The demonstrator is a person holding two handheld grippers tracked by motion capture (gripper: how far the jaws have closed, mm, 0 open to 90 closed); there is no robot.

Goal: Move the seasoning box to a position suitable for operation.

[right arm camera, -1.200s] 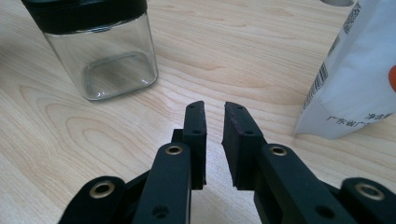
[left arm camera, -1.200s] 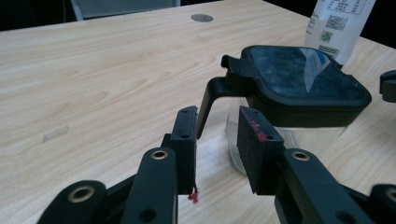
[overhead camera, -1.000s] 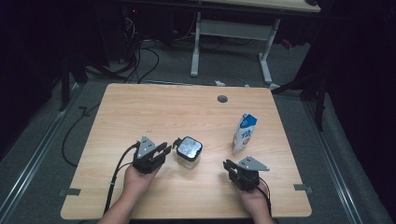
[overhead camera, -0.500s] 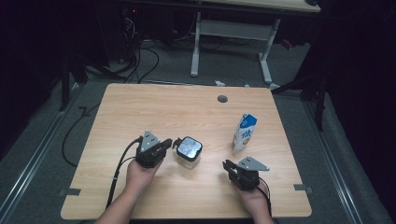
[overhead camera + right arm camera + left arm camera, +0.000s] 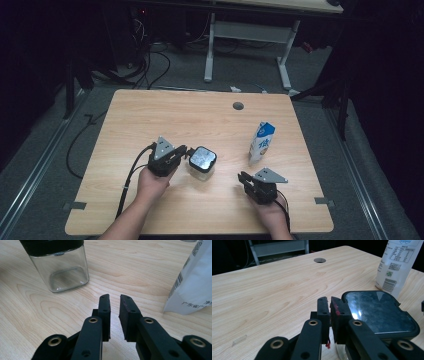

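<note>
A clear square jar with a black lid (image 5: 202,159) stands on the wooden table (image 5: 200,115). My left gripper (image 5: 184,152) lies just to its left. In the left gripper view its jaws (image 5: 329,300) have just been closing and stand shut with nothing seen between them, the right jaw beside the lid's (image 5: 377,310) corner. A blue and white milk carton (image 5: 262,142) stands upright to the right. My right gripper (image 5: 244,177) rests below the carton. Its jaws (image 5: 115,297) stand slightly apart and empty, pointing between the jar (image 5: 60,267) and the carton (image 5: 192,285).
A round cable hole (image 5: 238,106) sits near the table's far edge. Behind the table are a white desk frame (image 5: 280,45) and cables on the floor (image 5: 150,60). Bare wood stretches across the far half and left side of the table.
The left gripper's jaws have drawn together and it has edged a little toward the jar. The right gripper, jar and carton have not moved.
</note>
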